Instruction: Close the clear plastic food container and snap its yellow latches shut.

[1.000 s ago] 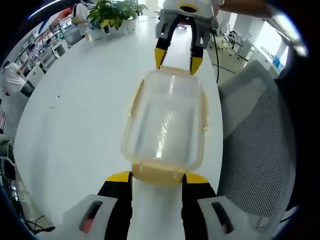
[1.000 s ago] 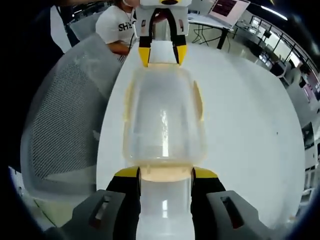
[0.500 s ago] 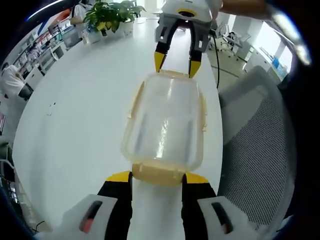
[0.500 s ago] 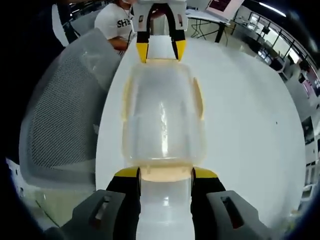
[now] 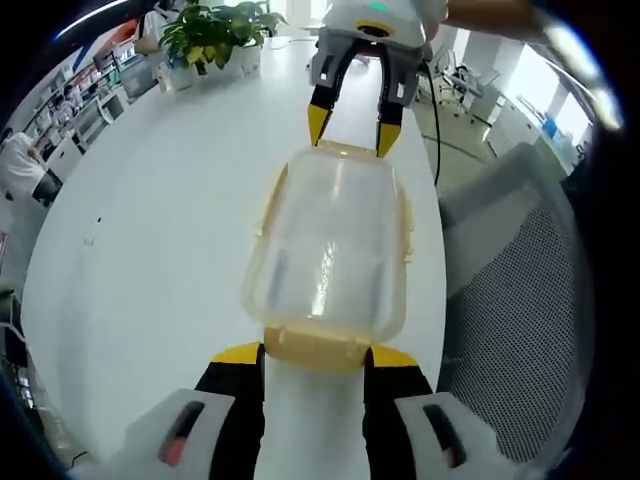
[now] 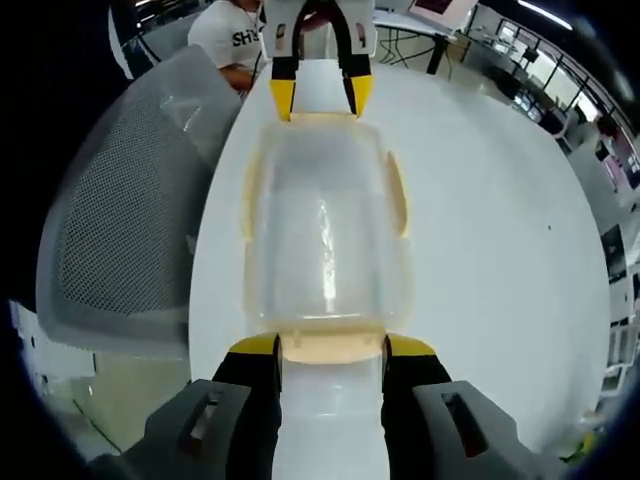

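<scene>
Table: big white table (image 5: 150, 250), smooth and glossy, rounded edge; the light glares off the top.
Container: clear plastic container (image 5: 330, 250) sits on the table close to its edge, lid on top, pale yellow latches (image 5: 408, 230) along the sides. Same container in the right gripper view (image 6: 325, 230).
Left hand-held gripper: left hand-held gripper (image 5: 313, 365) has its jaws spread at the near short end of the container, yellow tips either side of that end's latch flap, not clamped on anything. It shows at the far end in the right gripper view (image 6: 312, 95).
Right hand-held gripper: right hand-held gripper (image 6: 331, 357) does the same thing at the opposite end, jaws apart around the latch flap, nothing gripped. Seen from the left gripper view (image 5: 352, 125), its tips sit right at the far rim.
Chair: grey mesh office chair (image 5: 510, 290) pushed up just beside the table edge.
Room: open office, potted plants (image 5: 215, 30) at the far side of the table, desks and shelves along the wall, a person in a white shirt (image 6: 228, 45) behind the chair.
</scene>
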Motion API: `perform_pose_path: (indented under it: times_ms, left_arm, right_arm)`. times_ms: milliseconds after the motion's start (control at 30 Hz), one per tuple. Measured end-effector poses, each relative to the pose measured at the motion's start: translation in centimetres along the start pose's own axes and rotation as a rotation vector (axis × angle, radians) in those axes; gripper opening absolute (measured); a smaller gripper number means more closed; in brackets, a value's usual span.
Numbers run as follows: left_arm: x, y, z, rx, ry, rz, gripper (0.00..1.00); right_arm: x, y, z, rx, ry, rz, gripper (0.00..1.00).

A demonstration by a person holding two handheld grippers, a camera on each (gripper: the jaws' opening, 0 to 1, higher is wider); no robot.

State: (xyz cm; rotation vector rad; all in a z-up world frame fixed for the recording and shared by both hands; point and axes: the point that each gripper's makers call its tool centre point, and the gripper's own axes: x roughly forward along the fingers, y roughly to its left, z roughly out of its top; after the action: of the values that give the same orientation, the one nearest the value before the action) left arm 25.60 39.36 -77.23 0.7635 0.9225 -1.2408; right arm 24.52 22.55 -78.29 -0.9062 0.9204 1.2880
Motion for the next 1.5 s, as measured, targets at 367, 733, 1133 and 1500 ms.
perform_pose_path:
  times_ms: [367,733,1133,1500]
  left_arm:
    - [1.0,-0.1,1.3,-0.001,0.003,0.002,0.33]
    - [1.5,-0.3,2.3,-0.003,0.005,-0.002,0.33]
    - [2.2,-0.6,3.3,-0.008,-0.008,-0.01,0.33]
    - [3.1,-0.9,4.7,0.003,-0.01,-0.002,0.33]
  right_arm:
    - [-0.7,-0.2,-1.4,-0.005,0.02,-0.01,0.35]
    - [-0.9,-0.3,-2.6,0.001,0.037,-0.011,0.35]
    - [-1.4,-0.4,-3.9,0.008,0.054,-0.013,0.35]
    - [-1.9,-0.5,-5.3,0.016,0.068,-0.02,0.35]
